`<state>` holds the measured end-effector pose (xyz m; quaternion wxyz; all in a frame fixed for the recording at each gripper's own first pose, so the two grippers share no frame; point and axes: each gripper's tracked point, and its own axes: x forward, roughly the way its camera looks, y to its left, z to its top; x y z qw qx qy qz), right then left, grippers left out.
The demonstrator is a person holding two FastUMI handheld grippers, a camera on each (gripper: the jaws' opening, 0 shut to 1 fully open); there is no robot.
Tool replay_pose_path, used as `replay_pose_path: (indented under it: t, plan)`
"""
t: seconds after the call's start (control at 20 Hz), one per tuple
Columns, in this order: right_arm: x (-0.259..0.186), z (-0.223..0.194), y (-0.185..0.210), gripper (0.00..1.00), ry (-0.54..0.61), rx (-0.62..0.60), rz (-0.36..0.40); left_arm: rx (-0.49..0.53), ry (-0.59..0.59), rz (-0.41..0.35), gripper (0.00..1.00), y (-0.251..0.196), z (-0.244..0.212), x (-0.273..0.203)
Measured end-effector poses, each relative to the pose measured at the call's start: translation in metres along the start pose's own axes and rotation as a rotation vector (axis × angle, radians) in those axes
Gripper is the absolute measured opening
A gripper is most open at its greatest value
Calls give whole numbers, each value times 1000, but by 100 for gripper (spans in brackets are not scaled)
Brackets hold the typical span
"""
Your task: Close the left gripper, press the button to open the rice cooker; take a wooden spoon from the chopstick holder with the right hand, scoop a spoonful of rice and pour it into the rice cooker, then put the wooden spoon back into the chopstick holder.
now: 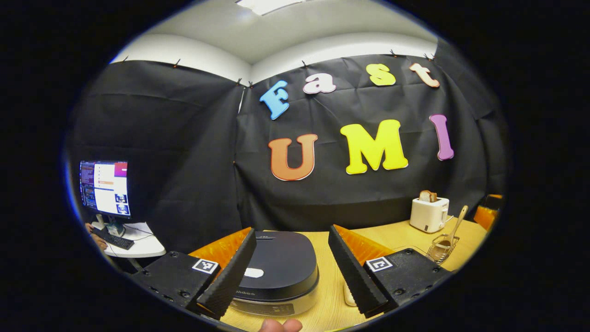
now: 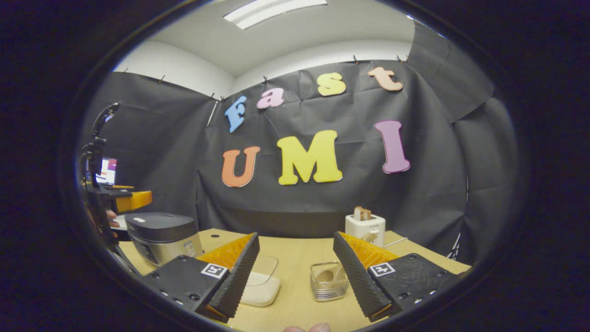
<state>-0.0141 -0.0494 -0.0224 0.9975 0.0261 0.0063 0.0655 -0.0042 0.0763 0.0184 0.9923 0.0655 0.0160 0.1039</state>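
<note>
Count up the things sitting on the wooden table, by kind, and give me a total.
Rice cooker: 1
Toaster: 1
Chopstick holder: 1
Wooden spoon: 1
White container with a clear lid: 1
Total: 5

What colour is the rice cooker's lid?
Black, closed lid over a silver body; clearest in the left gripper view.

Wooden table with rice cooker, toaster, chopstick holder.
</note>
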Motion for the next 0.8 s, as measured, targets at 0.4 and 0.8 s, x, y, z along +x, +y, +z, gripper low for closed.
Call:
replay_pose_path:
  t: [0.4, 0.8]
  plan:
    - [0, 28, 12, 95, -78, -55, -44, -67, -54, -119, 100, -57, 6, -20]
    - [1, 33, 39, 92, -74, -39, -56, -117, -76, -170, 99, -68, 6, -27]
